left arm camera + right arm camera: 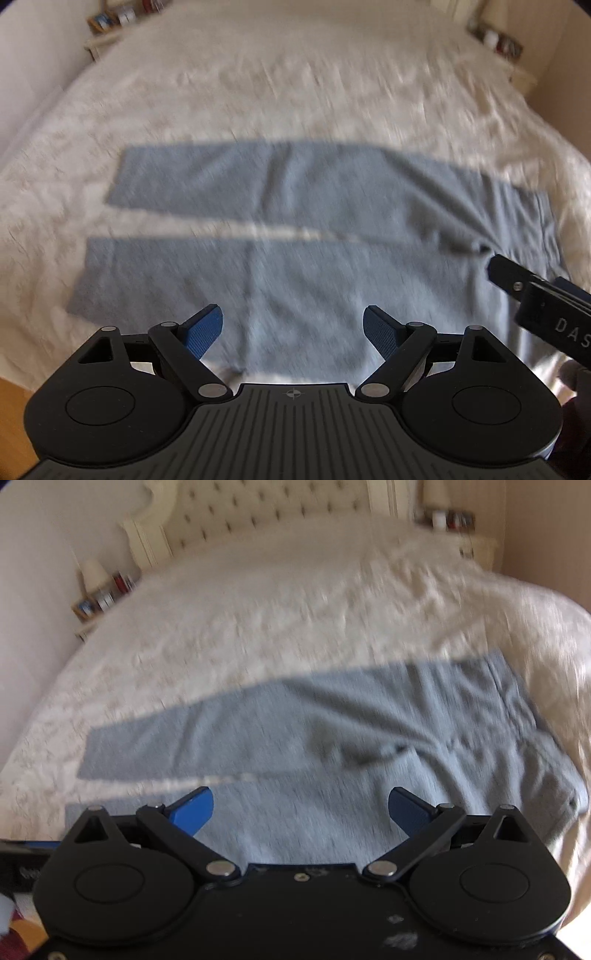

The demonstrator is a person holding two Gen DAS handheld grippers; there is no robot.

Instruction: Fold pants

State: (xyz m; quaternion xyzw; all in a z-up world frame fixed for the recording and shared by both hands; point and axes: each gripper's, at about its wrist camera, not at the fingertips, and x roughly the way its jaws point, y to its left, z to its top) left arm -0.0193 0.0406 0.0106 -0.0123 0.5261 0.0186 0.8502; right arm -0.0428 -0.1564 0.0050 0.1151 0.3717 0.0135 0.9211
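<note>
A pair of soft blue-grey knit pants point(295, 229) lies spread flat on the cream, textured bedspread of a wide bed point(258, 92), just ahead of and below both tongs. The two legs run away to the left of the left tongs point(293, 328), parted by a thin strip of bedspread, and the waistband sits off to the right, beyond the right tongs point(301, 810). Both pictures are smeared by motion blur, so fine creases are hard to read, though the cloth plainly bunches into dark wrinkles near the crotch. The left tongs stand released, their blue pads wide apart with nothing between them, hovering above the near leg. The right tongs are likewise released and bare, poised over the seat of the pants; in the left view the black body of the right tool reaches in from the right toward the wrinkled crotch. By my judgement the fold itself is not yet begun: the pants lie spread out and the step in hand is the approach for a first grasp. The next move likely calls for each pair of tongs to drop onto the near edge, one at the leg, one toward the waist, clench on cloth only, and carry that leg over onto the far one without dragging the bedspread along.
</note>
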